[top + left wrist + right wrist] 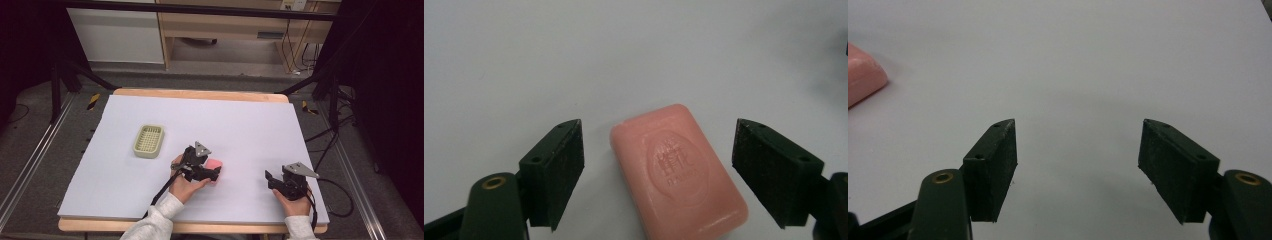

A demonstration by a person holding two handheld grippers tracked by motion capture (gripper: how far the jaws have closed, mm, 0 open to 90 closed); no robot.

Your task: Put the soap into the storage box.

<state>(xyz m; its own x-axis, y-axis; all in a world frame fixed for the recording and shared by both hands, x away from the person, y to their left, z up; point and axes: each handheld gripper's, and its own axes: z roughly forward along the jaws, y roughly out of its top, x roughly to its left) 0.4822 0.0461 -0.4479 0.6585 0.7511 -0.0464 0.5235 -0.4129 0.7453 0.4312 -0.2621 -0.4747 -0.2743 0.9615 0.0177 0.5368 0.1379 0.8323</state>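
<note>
Pink rectangular soap bar lies flat near the tabletop's middle, between your left gripper's wide jaws, untouched. Looks pre-grasp: lower, then close. Right gripper hovers wide, empty, near the front-right corner.

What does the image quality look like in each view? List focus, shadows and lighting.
High view: table evenly lit, surroundings dark, slightly soft. Left gripper view: soap fairly sharp, embossing visible but blurred, faint shadow. Right gripper view: no glare on the white surface, soft shadow by the soap edge.
</note>
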